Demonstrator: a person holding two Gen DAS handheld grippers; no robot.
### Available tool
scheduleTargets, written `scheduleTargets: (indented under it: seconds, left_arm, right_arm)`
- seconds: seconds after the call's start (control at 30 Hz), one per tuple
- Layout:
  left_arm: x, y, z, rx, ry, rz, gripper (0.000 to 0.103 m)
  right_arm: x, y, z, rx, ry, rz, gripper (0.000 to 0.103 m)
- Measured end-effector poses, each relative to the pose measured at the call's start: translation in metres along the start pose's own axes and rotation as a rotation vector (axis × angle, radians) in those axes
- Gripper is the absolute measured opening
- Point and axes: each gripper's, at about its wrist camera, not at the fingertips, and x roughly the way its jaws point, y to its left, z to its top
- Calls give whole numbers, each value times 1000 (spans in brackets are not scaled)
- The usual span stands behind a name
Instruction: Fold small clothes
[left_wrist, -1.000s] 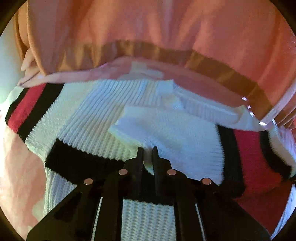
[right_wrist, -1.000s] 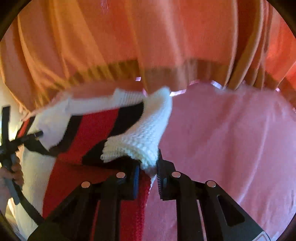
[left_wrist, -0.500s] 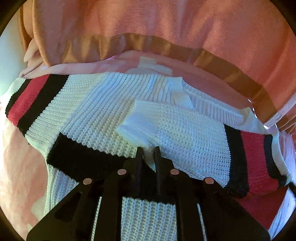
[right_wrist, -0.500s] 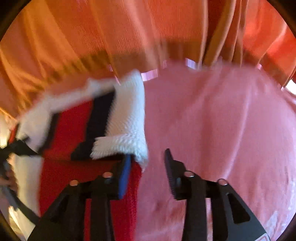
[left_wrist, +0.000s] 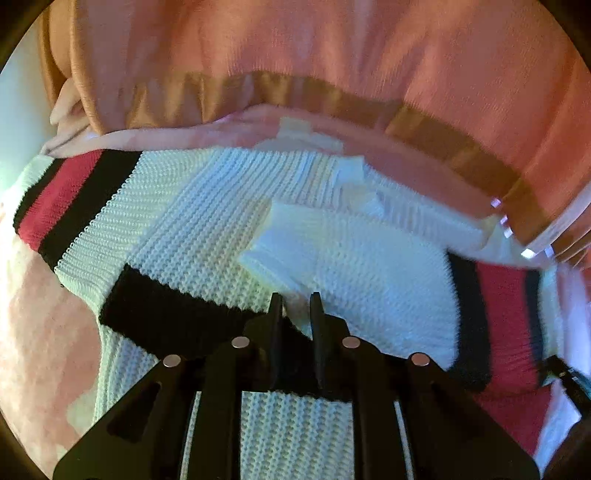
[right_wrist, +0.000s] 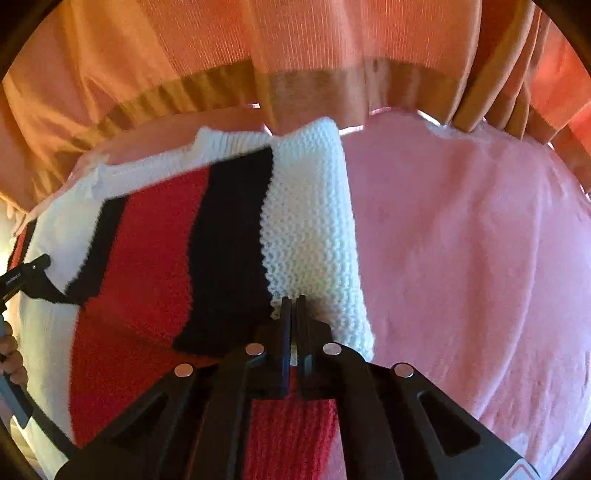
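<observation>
A knit sweater (left_wrist: 184, 221), white with black and red bands, lies flat on a pink cover (right_wrist: 461, 240). One sleeve (left_wrist: 351, 258) is folded across its chest, with the white cuff right before my left gripper (left_wrist: 296, 299). Those jaws are opening, and white knit shows in the gap without being pressed. In the right wrist view the same sleeve (right_wrist: 306, 221) lies flat over the red body. My right gripper (right_wrist: 293, 300) is shut above its near edge, and I cannot see any knit pinched. The other sleeve (left_wrist: 62, 206) stretches out to the left.
An orange curtain (right_wrist: 295, 48) with a brown hem hangs along the far side of the cover. The cover spreads out bare to the right of the sweater. The left gripper's frame (right_wrist: 26, 273) and a hand (right_wrist: 11, 354) show at the left edge.
The right gripper let go of the raised cuff, opened wide, then shut again lower down. The sleeve dropped flat onto the sweater. The left jaws widened a little.
</observation>
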Motion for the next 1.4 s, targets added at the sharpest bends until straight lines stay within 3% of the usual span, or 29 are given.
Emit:
scheduleTargets:
  seconds: [0.03,0.1,0.2,0.27,0.4,0.53,0.6,0.63,0.67,0.7,0.77,0.8,0.87,0.97,1.07,1.17,1.3,1.4]
  left_arm:
    - [-7,5,3,-12,-19,-2,24]
    - [-25,24,13,-57,-78,18,54]
    - [-49,71,30,-163,-159,70,78]
    - [-58,120,46,-244,-202,134,86]
    - [-51,223,71,-366,-227,322,88]
    - [-28,315,84,-470,-168,441,87]
    - [-16,350,85,-541,-150,451,78]
    - [-8,365,85,-573,-136,421,74]
    - [-2,373,83,-588,-123,401,60]
    - [10,382,83,-614,-95,368,52]
    - [17,385,83,-625,-113,377,47]
    - [18,383,86,-615,-131,371,33]
    - [18,375,91,-603,-151,348,16]
    - [-1,342,102,-551,-223,358,13]
    - [-37,273,115,-397,-325,316,13]
    - [-87,165,112,-231,-418,157,13]
    - [-114,38,77,-21,-387,-39,13]
    - [-99,-48,32,135,-285,-141,16]
  right_arm:
    - [-4,2,-1,13,-24,5,6]
    - [-11,9,-4,14,-53,16,9]
    - [-18,30,-8,-35,-91,22,14]
    - [-21,44,-10,-83,-103,24,21]
    - [-22,73,-19,-185,-128,6,33]
    - [-20,84,-23,-208,-121,18,38]
    - [-15,88,-24,-213,-116,18,45]
    - [-12,89,-25,-223,-117,10,47]
    - [-9,91,-26,-234,-119,-3,48]
    - [-4,92,-28,-250,-113,-22,48]
    - [1,93,-30,-257,-101,-32,48]
    - [4,92,-30,-256,-91,-29,48]
    - [5,91,-30,-253,-89,-28,49]
    - [1,90,-28,-256,-100,-30,50]
    - [-7,84,-24,-226,-111,-17,52]
    - [-16,74,-17,-175,-119,11,52]
    - [-32,58,-8,-118,-150,23,52]
    - [-40,46,-3,-87,-157,29,57]
